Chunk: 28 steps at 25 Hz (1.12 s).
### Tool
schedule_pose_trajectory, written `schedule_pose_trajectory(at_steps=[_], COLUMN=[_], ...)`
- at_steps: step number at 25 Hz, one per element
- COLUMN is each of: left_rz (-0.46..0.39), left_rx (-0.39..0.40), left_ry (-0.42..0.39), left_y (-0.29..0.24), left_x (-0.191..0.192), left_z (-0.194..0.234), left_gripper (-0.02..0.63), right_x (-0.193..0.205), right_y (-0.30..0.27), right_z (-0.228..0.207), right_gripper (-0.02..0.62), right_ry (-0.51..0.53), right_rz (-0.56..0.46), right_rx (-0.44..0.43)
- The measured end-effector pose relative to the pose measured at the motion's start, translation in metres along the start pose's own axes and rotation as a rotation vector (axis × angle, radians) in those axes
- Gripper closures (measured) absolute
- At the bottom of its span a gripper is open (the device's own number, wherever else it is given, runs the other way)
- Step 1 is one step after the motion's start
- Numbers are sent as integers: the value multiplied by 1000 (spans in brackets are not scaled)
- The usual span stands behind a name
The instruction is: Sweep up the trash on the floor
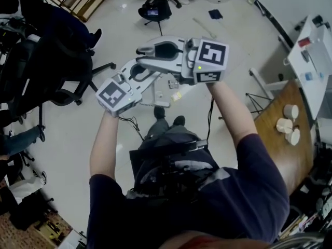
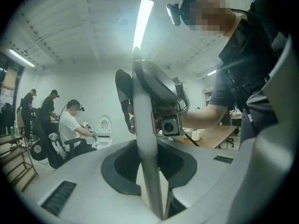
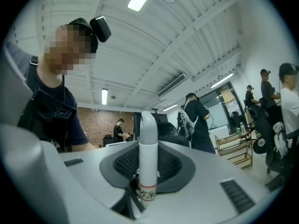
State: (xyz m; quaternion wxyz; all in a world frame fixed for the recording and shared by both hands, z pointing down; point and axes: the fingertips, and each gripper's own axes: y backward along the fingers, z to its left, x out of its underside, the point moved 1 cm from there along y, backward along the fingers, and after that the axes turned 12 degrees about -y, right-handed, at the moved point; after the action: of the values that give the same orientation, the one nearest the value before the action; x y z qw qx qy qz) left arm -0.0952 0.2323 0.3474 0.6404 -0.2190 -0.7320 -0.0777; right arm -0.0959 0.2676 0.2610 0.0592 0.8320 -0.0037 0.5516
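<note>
In the head view both grippers are held up close together in front of the person, above the pale floor (image 1: 233, 45). The left gripper (image 1: 139, 70) is shut on an upright pole (image 2: 142, 125), white above and metal-grey below, which runs up between its jaws. The right gripper (image 1: 150, 53) is shut on a white round-tipped handle (image 3: 148, 148) with a red-edged label band. From the left gripper view the right gripper (image 2: 163, 101) stands just behind the pole. Small pale scraps (image 1: 175, 95) lie on the floor near the person's feet. The lower ends of both handles are hidden.
Black office chairs (image 1: 52, 61) crowd the left side. A wooden table (image 1: 275, 139) with white cups (image 1: 288, 124) is at the right, with a white bench (image 1: 316, 51) beyond it. A dark scrap (image 1: 215, 14) and a black stool (image 1: 155, 9) lie ahead. Other people work around the room.
</note>
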Motion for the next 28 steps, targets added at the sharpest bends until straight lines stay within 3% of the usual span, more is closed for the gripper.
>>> schedule_pose_trajectory(at_steps=[4,8,16,21,28], left_rz=[-21,-3,61,100,123], left_rx=[-65,-129,-181,-228,-275], left_ry=[34,46,48,37,87], left_y=[26,47,62,66,67], left_x=[12,37,69,87,104], left_z=[19,44,117,152,174], left_gripper=[534,535,537,537,537], right_x=[5,17,13,12,18], right_y=[-34,-67,-107,-125,-127], right_z=[-10,-29,-97,-122,-150], right_gripper=[499,497,412,469,453], right_ry=[-17,-13,10,75,65], right_rz=[53,119,150,183,220], right_rx=[-60,-57,117,192,210])
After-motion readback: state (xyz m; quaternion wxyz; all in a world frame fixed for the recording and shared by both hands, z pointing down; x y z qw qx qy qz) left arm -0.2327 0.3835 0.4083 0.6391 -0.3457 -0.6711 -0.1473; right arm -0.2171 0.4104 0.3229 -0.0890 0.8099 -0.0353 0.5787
